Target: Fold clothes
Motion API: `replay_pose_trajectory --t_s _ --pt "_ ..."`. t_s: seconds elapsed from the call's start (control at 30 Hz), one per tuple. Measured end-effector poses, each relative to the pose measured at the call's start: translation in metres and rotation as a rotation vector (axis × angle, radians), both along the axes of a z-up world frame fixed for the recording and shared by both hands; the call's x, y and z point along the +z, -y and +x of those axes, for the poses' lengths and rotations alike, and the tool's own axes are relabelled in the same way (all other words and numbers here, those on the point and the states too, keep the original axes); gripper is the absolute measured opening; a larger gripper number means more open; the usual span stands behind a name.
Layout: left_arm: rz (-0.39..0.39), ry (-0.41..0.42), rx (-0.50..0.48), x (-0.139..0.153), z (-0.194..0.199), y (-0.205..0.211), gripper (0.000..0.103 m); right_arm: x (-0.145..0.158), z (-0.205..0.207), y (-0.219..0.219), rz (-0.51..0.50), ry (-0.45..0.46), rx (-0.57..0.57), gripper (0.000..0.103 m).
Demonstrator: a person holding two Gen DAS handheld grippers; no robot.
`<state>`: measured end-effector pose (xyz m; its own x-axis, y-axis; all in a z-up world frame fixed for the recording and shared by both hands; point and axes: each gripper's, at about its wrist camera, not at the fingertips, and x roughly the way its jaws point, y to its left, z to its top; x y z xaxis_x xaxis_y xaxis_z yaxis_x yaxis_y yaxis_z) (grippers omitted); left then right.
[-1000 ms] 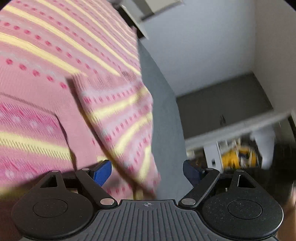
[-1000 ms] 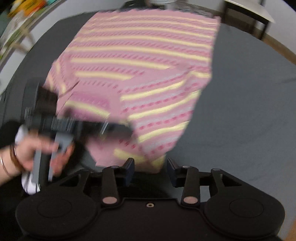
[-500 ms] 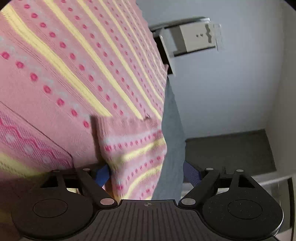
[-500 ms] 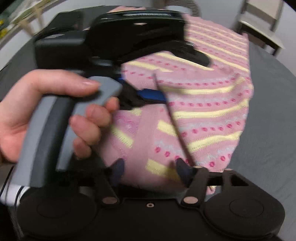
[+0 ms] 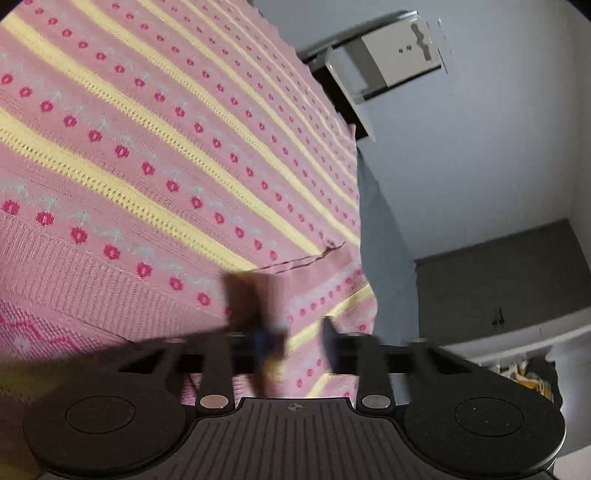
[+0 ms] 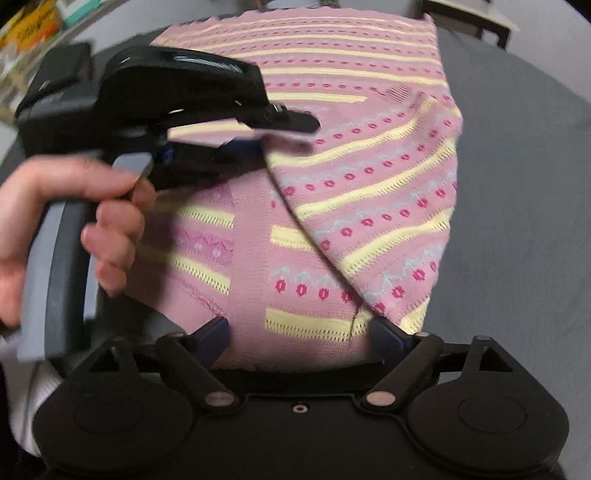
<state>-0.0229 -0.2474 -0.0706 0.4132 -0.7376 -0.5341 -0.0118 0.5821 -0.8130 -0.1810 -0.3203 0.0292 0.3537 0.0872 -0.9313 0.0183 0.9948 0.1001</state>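
Observation:
A pink knit sweater (image 6: 332, 74) with yellow stripes and red dots lies on the grey-covered table (image 6: 517, 184), its right sleeve (image 6: 388, 206) folded diagonally across the body. My left gripper (image 6: 269, 138), held by a person's hand (image 6: 74, 221), pinches the sleeve's upper edge, and its fingers are blurred. In the left wrist view the sweater (image 5: 147, 147) fills the frame, and the left gripper (image 5: 297, 341) has its fingers drawn close on the sleeve fold (image 5: 332, 295). My right gripper (image 6: 299, 336) stands open at the sweater's near hem, holding nothing.
A chair (image 6: 480, 18) stands behind the table at the back right. Shelves with colourful items (image 6: 33, 26) are at the upper left. In the left wrist view there is a white wall, a chair (image 5: 388, 62) and a low shelf (image 5: 517, 369).
The left gripper moved in over the sweater and its fingers closed from wide open onto the sleeve edge. The right gripper opened wider and stayed at the near hem.

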Motion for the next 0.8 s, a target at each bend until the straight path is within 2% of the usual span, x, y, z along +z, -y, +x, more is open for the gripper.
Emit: replay_pose_trajectory --t_s 0.03,0.13,0.2,0.33,0.47,0.53,0.6,0.63,0.67,0.7,0.77,0.8 --pt "-0.001 0.001 -0.017 -0.002 0.002 -0.002 0.003 -0.001 0.001 -0.002 -0.018 0.002 0.01 0.085" --pt "0.046 0.067 -0.032 0.009 0.0 -0.009 0.003 -0.002 0.003 -0.004 -0.05 -0.011 0.009 0.091" --pt "0.078 0.107 -0.041 0.016 0.0 -0.013 0.003 -0.002 0.003 0.003 -0.026 -0.04 -0.023 0.095" --pt "0.164 0.168 -0.087 0.027 0.009 -0.018 0.003 -0.009 0.006 0.026 0.088 -0.149 -0.096 0.097" --pt "0.141 0.162 -0.082 0.029 0.008 -0.033 0.003 0.001 0.0 0.027 0.118 -0.116 -0.087 0.097" --pt "0.122 0.159 -0.097 0.029 0.008 -0.035 0.003 0.016 -0.006 0.018 0.095 -0.047 0.001 0.097" --pt "0.122 0.156 -0.097 0.023 0.004 -0.036 0.003 0.02 -0.009 0.01 -0.053 -0.027 0.012 0.097" --pt "0.117 0.148 -0.087 0.019 0.003 -0.037 0.003 0.017 -0.008 0.011 -0.094 -0.04 0.004 0.096" --pt "0.107 0.141 -0.079 0.018 0.004 -0.039 0.003 0.013 -0.006 0.012 -0.134 -0.052 -0.003 0.091" --pt "0.101 0.142 -0.072 0.016 0.004 -0.038 0.003 0.01 -0.005 0.014 -0.175 -0.064 -0.011 0.076" --pt "0.087 0.143 -0.057 0.013 0.004 -0.035 0.003 0.004 -0.001 0.026 -0.129 -0.087 -0.088 0.062" --pt "0.084 0.149 -0.057 0.013 0.002 -0.036 0.003 0.0 -0.002 0.028 -0.125 -0.092 -0.112 0.06"
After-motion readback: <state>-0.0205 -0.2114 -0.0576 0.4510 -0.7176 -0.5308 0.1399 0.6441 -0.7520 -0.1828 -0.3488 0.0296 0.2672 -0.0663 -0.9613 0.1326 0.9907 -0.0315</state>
